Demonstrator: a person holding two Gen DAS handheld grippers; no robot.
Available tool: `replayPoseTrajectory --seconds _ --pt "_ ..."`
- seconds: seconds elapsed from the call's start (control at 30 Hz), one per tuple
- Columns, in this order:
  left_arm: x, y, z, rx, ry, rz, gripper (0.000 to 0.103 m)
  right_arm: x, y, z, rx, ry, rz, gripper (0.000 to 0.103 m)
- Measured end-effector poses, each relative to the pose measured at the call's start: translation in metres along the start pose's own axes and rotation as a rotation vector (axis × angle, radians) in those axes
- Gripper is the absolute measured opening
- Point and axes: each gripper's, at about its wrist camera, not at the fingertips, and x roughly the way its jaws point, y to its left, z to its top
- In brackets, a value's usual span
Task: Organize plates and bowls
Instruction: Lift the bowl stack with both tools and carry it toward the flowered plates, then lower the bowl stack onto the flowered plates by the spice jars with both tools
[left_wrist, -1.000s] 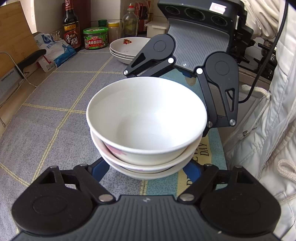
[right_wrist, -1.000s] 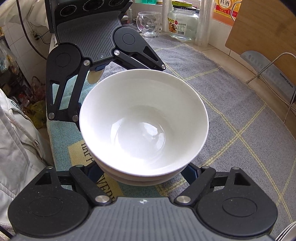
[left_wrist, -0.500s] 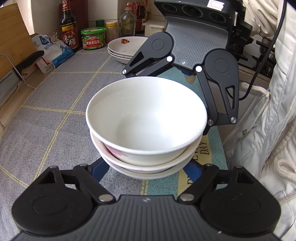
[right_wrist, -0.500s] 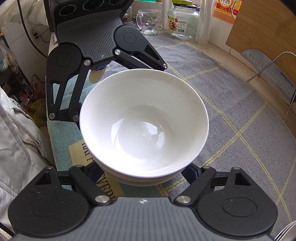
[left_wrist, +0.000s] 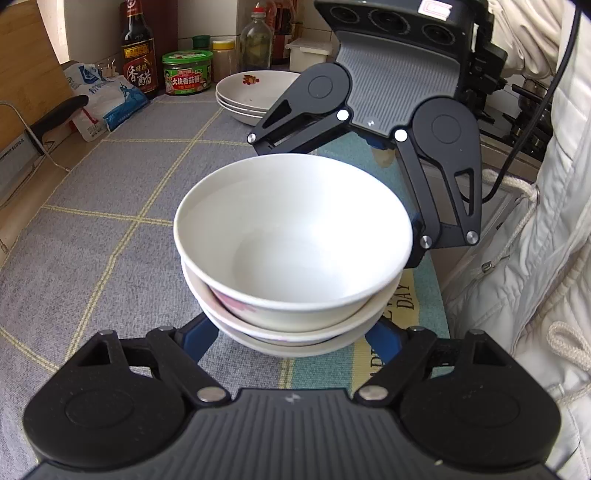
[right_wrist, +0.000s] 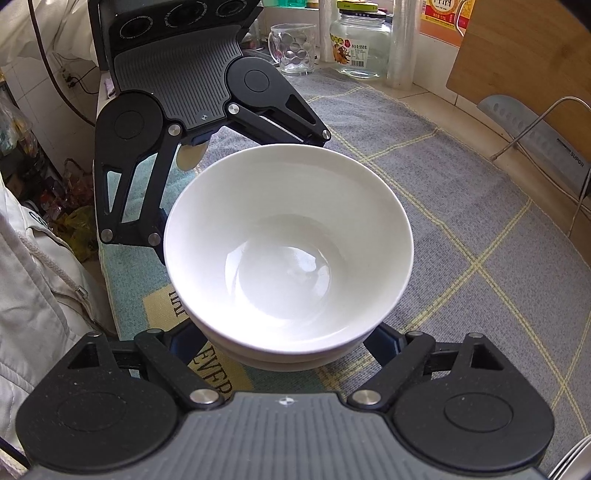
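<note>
A grey checked mat (left_wrist: 110, 206) covers the counter (right_wrist: 413, 96) — plates (left_wrist: 251, 96) stacked far off. Nothing has shifted since earlier: left gripper (left_wrist: 291, 334) and right gripper (right_wrist: 280, 341), fingers spread, flank the stacked bowls (left_wrist: 291, 240) from opposite sides.

— What's around me?
— Bowl stack (left_wrist: 291, 251) fills the gap between both grippers.
— Beyond it?
— I see bare mat (left_wrist: 110, 206) leftward; plates (left_wrist: 251, 96), jars (left_wrist: 187, 72) and bottle (left_wrist: 138, 48) crowd the back.
</note>
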Motion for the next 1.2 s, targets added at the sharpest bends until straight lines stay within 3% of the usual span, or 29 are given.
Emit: replayPoseTrajectory --seconds 0.7,1.2 --pt "-0.002 -0.003 0.005 -0.003 -0.004 0.023 0.085 -0.011 0.003 0.0 0.009 -0.009 -0.019 0.092" --pt "0.011 -0.014 0.052 0.002 -0.025 0.05 0.085 -0.057 -0.014 -0.019 -0.011 -0.024 -0.053 0.092"
